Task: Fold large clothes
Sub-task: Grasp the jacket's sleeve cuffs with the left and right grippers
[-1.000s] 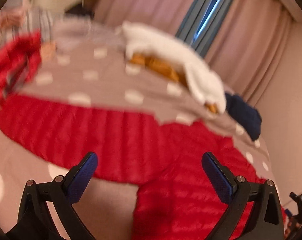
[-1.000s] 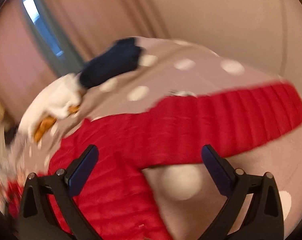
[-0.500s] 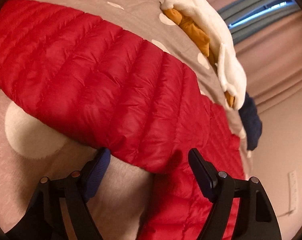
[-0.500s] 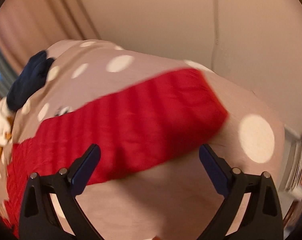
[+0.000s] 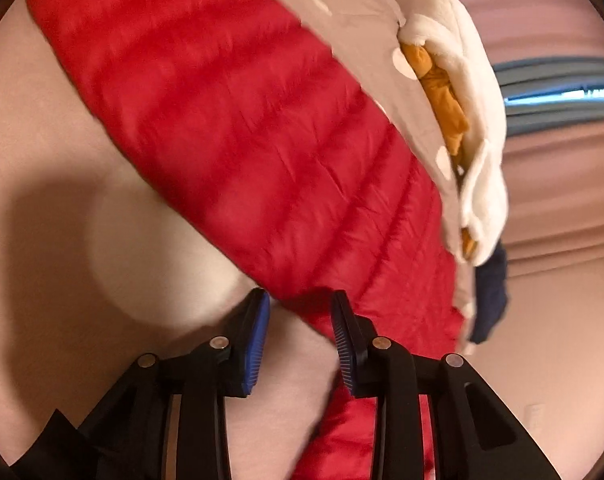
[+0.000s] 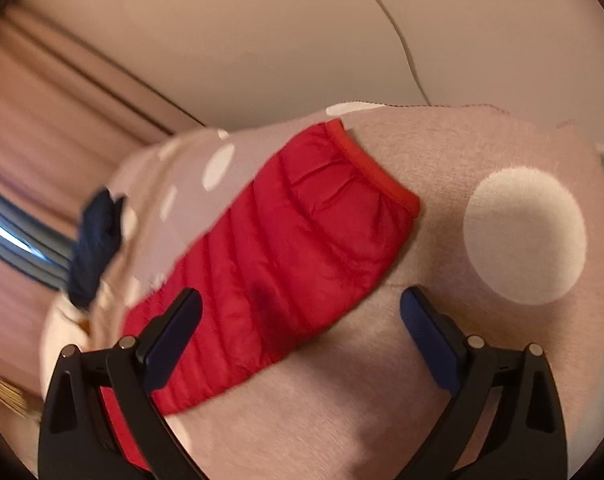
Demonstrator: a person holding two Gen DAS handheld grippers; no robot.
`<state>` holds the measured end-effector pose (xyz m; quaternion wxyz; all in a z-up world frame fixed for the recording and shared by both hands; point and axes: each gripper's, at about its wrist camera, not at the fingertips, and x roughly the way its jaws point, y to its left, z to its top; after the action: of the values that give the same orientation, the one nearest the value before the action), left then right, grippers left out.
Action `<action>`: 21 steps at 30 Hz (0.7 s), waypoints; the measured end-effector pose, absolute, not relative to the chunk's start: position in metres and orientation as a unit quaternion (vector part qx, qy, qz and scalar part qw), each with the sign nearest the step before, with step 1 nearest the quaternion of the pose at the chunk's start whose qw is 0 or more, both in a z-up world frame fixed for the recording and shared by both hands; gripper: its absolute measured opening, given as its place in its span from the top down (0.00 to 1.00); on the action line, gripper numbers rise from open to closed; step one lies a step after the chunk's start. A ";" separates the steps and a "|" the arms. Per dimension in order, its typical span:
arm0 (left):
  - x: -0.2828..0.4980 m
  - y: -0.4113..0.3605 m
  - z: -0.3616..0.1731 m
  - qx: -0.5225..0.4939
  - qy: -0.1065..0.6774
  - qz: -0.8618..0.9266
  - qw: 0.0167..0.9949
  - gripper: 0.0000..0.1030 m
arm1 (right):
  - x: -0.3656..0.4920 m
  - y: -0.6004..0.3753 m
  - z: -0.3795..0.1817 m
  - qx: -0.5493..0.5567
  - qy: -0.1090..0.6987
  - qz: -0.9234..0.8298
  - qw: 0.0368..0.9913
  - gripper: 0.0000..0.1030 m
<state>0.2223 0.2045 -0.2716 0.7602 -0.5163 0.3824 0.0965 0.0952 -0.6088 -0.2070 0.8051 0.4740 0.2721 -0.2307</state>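
Note:
A red quilted puffer jacket (image 5: 238, 128) lies spread on a pinkish-grey bedspread with white dots (image 5: 54, 128). In the left wrist view my left gripper (image 5: 300, 312) is low at the near edge of one sleeve, its jaws partly closed with a narrow gap around the sleeve's edge, not clamped. In the right wrist view the other sleeve (image 6: 286, 256) ends in a red cuff (image 6: 374, 168). My right gripper (image 6: 302, 316) is wide open just above this sleeve, near the cuff end.
A white fleece garment with orange lining (image 5: 466, 92) and a dark navy garment (image 5: 492, 292) lie at the bed's far side; the navy one also shows in the right wrist view (image 6: 96, 248). Curtains, a window (image 5: 562, 96) and a wall lie beyond.
My left gripper has dropped to the sleeve's edge and its jaws have narrowed a lot. My right gripper has moved along the other sleeve toward the cuff and lowered, still wide open.

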 end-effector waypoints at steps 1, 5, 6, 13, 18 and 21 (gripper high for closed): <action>0.222 0.207 -0.270 -0.506 0.381 0.102 0.767 0.66 | 0.093 -0.612 -0.208 0.483 0.262 -0.226 0.804 0.04; 0.215 0.226 -0.281 -0.561 0.355 0.061 0.745 0.53 | 0.091 -0.617 -0.206 0.478 0.257 -0.240 0.805 0.22; 0.213 0.232 -0.284 -0.579 0.350 0.056 0.734 0.53 | 0.093 -0.617 -0.206 0.470 0.261 -0.246 0.807 0.25; 0.220 0.243 -0.291 -0.603 0.324 0.054 0.727 0.55 | 0.096 -0.620 -0.217 0.460 0.243 -0.279 0.807 0.69; 0.228 0.236 -0.284 -0.520 0.342 0.122 0.773 0.84 | 0.100 -0.622 -0.216 0.452 0.252 -0.284 0.807 0.83; 0.224 0.236 -0.274 -0.486 0.345 0.156 0.787 0.85 | 0.105 -0.618 -0.206 0.447 0.263 -0.282 0.807 0.91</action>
<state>0.2240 0.2365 -0.2740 0.7874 -0.4862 0.3453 0.1564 0.1054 -0.6180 -0.2064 0.8071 0.4470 0.2629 -0.2823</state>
